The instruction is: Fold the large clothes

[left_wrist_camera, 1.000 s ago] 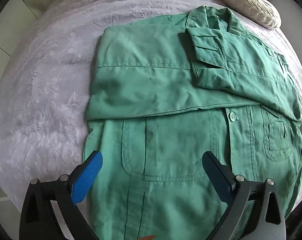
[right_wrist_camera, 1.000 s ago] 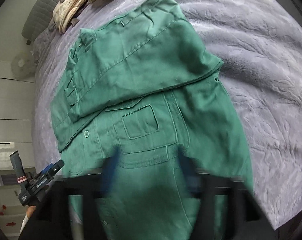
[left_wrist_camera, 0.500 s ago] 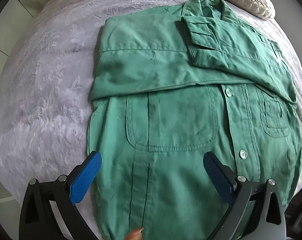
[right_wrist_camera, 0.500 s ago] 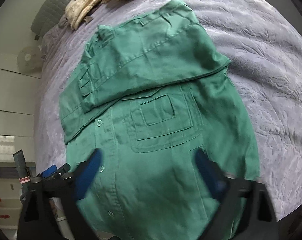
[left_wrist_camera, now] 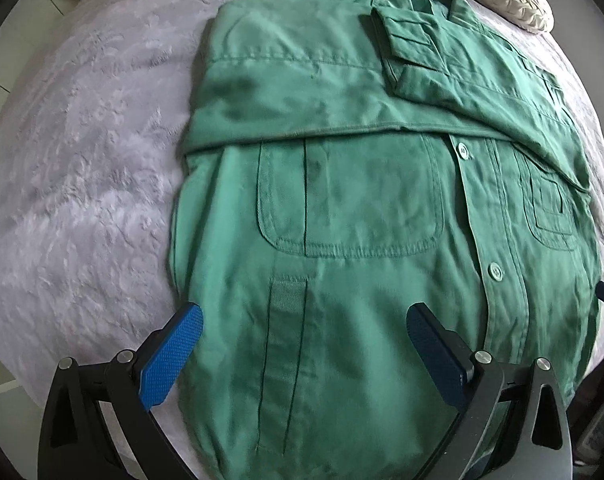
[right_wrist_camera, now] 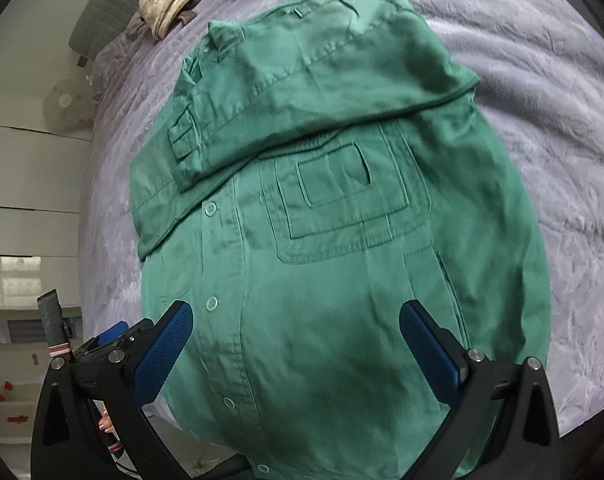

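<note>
Both grippers' jaws gape empty above the green jacket (left_wrist_camera: 341,200) on the bed (left_wrist_camera: 82,160).

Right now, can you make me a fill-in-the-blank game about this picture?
1. The jacket on the bed is the colour ____.
2. Both sleeves are folded across the jacket's ____.
3. The fingers of the right gripper have ____ pads.
4. The left gripper is holding ____.

Missing words: green; chest; blue; nothing
</note>
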`<state>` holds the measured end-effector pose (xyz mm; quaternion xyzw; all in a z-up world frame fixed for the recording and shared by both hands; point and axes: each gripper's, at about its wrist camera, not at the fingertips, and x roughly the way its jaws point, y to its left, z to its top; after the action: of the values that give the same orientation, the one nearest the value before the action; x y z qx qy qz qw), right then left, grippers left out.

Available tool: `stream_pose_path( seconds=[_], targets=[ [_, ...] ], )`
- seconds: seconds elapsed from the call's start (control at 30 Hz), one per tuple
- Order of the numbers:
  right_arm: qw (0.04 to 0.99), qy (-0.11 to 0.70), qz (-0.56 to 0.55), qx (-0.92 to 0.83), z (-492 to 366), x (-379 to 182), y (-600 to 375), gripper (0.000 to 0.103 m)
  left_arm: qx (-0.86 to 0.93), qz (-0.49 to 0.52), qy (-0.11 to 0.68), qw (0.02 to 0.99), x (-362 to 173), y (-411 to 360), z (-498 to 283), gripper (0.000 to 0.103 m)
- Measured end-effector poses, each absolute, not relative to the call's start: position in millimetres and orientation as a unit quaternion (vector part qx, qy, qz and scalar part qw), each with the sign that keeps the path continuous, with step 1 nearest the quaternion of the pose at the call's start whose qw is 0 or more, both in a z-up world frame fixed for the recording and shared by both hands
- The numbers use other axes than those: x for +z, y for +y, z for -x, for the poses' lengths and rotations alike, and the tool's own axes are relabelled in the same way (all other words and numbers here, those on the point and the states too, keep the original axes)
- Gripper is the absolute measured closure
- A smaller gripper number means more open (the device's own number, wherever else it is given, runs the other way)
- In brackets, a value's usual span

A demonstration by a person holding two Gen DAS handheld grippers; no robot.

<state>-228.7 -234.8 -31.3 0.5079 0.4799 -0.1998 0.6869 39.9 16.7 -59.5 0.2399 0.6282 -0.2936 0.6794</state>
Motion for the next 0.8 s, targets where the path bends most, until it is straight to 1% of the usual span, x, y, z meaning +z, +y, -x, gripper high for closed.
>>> stream_pose_path(
  seconds=[0.13, 0.27, 0.37, 0.53, 0.63, 0.8],
  targets=[
    [0.671, 0.504, -0.513, -0.183, 234.9, -38.0, -233.6, 0.0, -0.303, -0.231, 0.64, 0.668, -67.7, 33.2, -45.1, 0.001],
    [0.662, 0.5, -0.528, -0.181, 255.9, -41.4, -238.0, 0.0, -0.313, -0.229, 0.653, 0.65, -78.0, 52.9, -51.8, 0.001],
    [0.665, 0.491, -0.53, -0.189, 284.1, -37.5, -243.6, 0.0, -0.321, -0.24, 0.66, 0.636, -86.2, 72.4, -53.8, 0.001],
    [0.654, 0.488, -0.533, -0.225, 337.1, -35.2, -255.3, 0.0, -0.328, -0.222, 0.698, 0.596, -106.5, 109.9, -52.4, 0.001],
    [0.634, 0.493, -0.545, -0.242, 370.3, -45.1, -259.5, 0.0, -0.329, -0.208, 0.723, 0.57, -118.3, 126.3, -47.5, 0.001],
    [0.579, 0.511, -0.613, -0.167, 395.7, -87.1, -241.2, 0.0, -0.336, -0.198, 0.746, 0.539, -129.5, 143.9, -36.0, 0.001]
  ],
)
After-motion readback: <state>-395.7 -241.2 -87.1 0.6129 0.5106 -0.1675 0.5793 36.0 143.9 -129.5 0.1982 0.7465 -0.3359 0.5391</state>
